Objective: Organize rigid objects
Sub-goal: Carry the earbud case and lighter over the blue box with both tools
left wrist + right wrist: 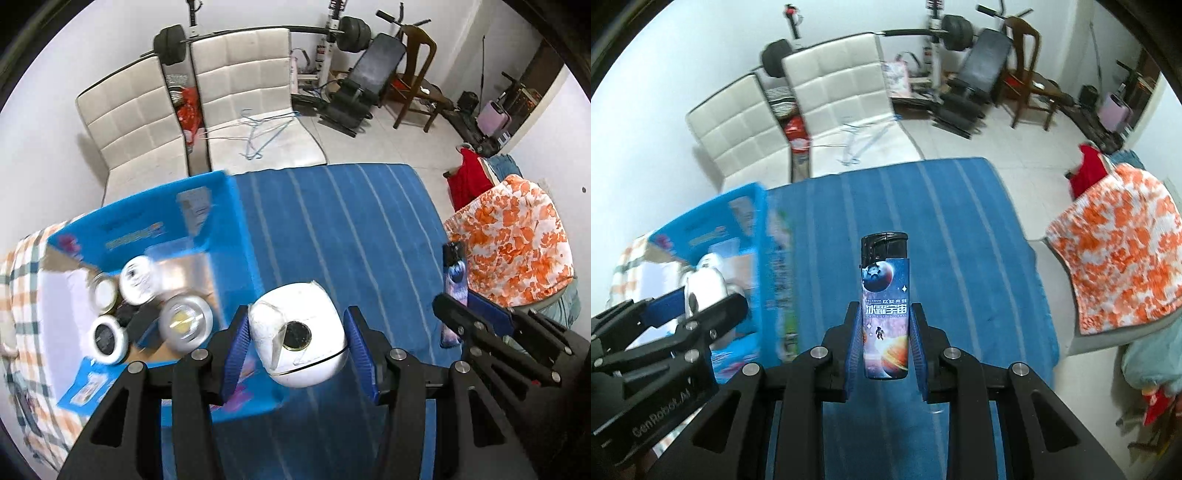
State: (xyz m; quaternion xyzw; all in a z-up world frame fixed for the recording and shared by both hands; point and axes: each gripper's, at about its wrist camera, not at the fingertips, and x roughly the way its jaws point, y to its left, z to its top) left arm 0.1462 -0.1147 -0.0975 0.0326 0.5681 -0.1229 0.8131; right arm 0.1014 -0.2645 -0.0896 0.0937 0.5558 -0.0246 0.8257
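the left tongs (297, 345) hold a white rounded device (299, 334) with a dark round lens on its face, pinched across its widest part between the blue pads (236, 350). it hangs just right of the open blue cardboard box (155, 229), above the blue striped cloth (351, 229) that covers the surface. inside the box lie a few round lidded tins (186, 325), close together.

the right tongs (885, 343) are narrow, clamped on an upright lighter (885, 306) with a space print, well right of the box (713, 236).

the step in hand looks like dropping both into the box. to do it well, carry the white device over the box's right wall first, lower it into the bare patch beyond the tins, and only then loosen the grip. its curved shell could slip, so keep the squeeze steady. bring the lighter after, to avoid the two tools colliding.
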